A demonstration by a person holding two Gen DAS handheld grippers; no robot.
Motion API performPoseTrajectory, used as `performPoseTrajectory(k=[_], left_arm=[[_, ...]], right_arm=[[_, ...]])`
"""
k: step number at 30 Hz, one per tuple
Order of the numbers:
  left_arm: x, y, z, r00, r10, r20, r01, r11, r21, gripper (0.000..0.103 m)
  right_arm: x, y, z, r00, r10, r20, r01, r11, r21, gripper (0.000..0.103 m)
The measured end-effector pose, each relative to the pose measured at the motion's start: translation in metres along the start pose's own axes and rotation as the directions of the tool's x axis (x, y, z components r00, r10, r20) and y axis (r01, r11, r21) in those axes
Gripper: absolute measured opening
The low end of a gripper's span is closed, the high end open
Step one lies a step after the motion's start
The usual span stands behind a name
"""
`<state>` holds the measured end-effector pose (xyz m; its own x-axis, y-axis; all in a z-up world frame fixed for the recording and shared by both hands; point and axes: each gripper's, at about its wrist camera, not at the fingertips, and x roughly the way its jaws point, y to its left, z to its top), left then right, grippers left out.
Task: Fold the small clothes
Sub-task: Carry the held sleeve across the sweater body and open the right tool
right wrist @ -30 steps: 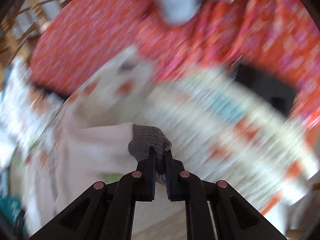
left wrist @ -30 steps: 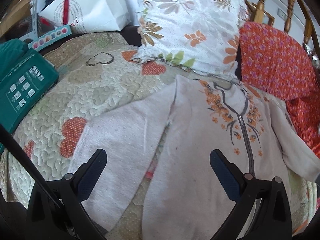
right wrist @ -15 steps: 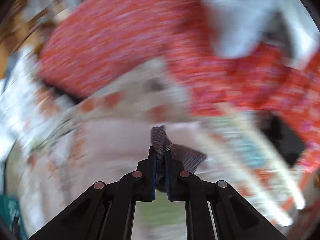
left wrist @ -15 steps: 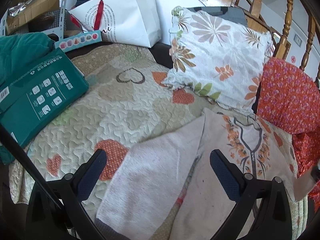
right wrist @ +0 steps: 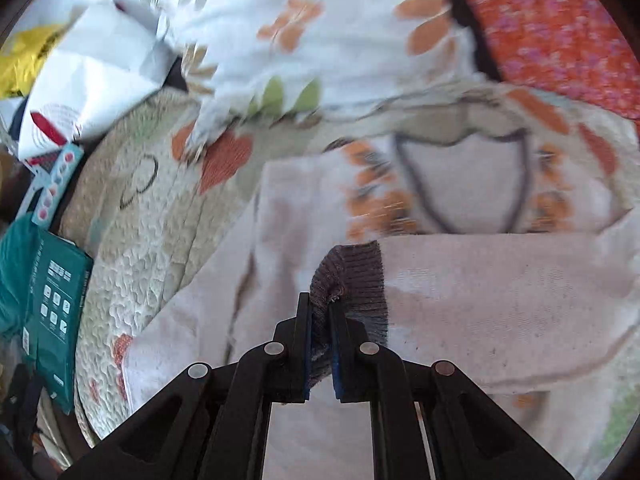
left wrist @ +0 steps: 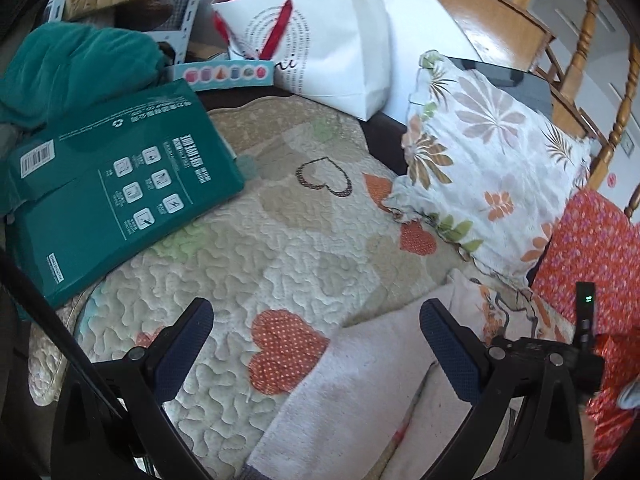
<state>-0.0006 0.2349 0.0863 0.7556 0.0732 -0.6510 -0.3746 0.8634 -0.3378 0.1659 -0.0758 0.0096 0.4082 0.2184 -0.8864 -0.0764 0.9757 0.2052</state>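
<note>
Left hand-held gripper (left wrist: pixel 316 332): fingers spread wide, nothing between them; it hangs above the quilt (left wrist: pixel 280 248), its right finger over the sweater's left sleeve (left wrist: pixel 360 384).
Right hand-held gripper (right wrist: pixel 320 332): fingers pressed together, pinching the grey ribbed cuff (right wrist: pixel 352 280) of the other sleeve. The cuff bunches up above the fingertips.
Sweater (right wrist: pixel 460 184): pale pink, front up, lying flat on the quilt; dark V neckline with orange leaf print on either side. Collar end points toward the pillow (right wrist: pixel 320 28).
Held sleeve (right wrist: pixel 500 300): drawn across the chest, lying just below the neckline, cuff near the garment's middle.
Left sleeve: stretched out over the quilt, partly covering an orange dotted heart (left wrist: pixel 284 348).
Quilt: cream, stitched, with heart patches; it carries everything here.
Pillow: white with leaf and flower print, touching or just overlapping the sweater's collar edge; the right view is blurred there, so hard to say which.
Red cloth (left wrist: pixel 592 264): orange-red floral fabric beside the pillow, at the sweater's far side.
Green box (left wrist: pixel 116 192): flat, lying on the quilt's edge, well apart from the sweater.
Paper bag (left wrist: pixel 320 40): white, upright behind the quilt, near the box.
Teal cloth (left wrist: pixel 72 68): heaped behind the green box.
</note>
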Motion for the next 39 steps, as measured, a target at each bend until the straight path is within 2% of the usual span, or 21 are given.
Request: performPoseTrajectory(k=[5,8,11,12,13,14,15,16,20,22,28,33,37,39], left_arm=[[0.004,0.005,0.002,1.000,-0.006,-0.015,0.006,1.000,-0.015,0.103],[0.006,0.006,0.002,1.000,0.002,-0.014,-0.003,1.000,-0.019,0.103],[0.006,0.009,0.002,1.000,0.021,-0.007,-0.021,0.999,-0.031,0.103],[0.006,0.012,0.003,1.000,0.030,-0.002,-0.030,0.999,-0.040,0.103],[0.005,0.015,0.004,0.999,0.039,0.003,-0.039,0.998,-0.051,0.103],[0.004,0.019,0.005,0.999,0.046,0.007,-0.046,0.997,-0.062,0.103],[0.003,0.022,0.005,0.999,0.052,0.009,-0.051,0.996,-0.071,0.103],[0.002,0.025,0.005,0.998,0.059,0.013,-0.058,0.995,-0.081,0.103],[-0.006,0.042,0.008,0.994,0.107,0.031,-0.103,0.988,-0.117,0.103],[-0.010,0.051,0.008,0.991,0.126,0.039,-0.120,0.983,-0.136,0.103],[-0.019,0.071,0.007,0.988,0.150,0.045,-0.140,0.973,-0.184,0.103],[-0.019,0.073,0.005,0.987,0.154,0.044,-0.143,0.972,-0.189,0.103],[-0.017,0.066,0.003,0.989,0.144,0.036,-0.136,0.976,-0.170,0.103],[-0.016,0.064,0.002,0.990,0.139,0.035,-0.131,0.978,-0.162,0.103]], right_arm=[[0.044,0.020,0.007,0.999,-0.014,-0.038,0.014,1.000,0.001,0.009],[0.058,0.034,0.006,0.998,-0.008,-0.069,0.006,0.999,-0.032,0.013],[0.054,0.046,0.005,0.992,0.099,-0.080,-0.102,0.994,-0.033,0.014],[0.048,0.051,0.005,0.987,0.143,-0.067,-0.145,0.989,-0.035,0.019],[0.040,0.055,0.004,0.984,0.171,-0.051,-0.174,0.984,-0.046,0.030],[0.032,0.059,0.001,0.982,0.185,-0.035,-0.187,0.980,-0.062,0.036],[0.022,0.064,-0.004,0.981,0.191,-0.022,-0.193,0.977,-0.089,0.041],[0.016,0.068,-0.011,0.981,0.196,-0.017,-0.196,0.974,-0.114,0.041],[-0.001,0.088,-0.057,0.975,0.211,-0.062,-0.220,0.941,-0.257,0.041],[-0.006,0.095,-0.090,0.964,0.241,-0.114,-0.265,0.911,-0.315,0.041],[-0.009,0.100,-0.171,0.908,0.332,-0.256,-0.406,0.847,-0.342,0.042],[-0.006,0.107,-0.218,0.903,0.316,-0.292,-0.412,0.831,-0.375,0.047],[0.007,0.117,-0.237,0.908,0.297,-0.297,-0.395,0.844,-0.363,0.049],[0.009,0.122,-0.240,0.913,0.309,-0.267,-0.389,0.855,-0.342,0.053]])
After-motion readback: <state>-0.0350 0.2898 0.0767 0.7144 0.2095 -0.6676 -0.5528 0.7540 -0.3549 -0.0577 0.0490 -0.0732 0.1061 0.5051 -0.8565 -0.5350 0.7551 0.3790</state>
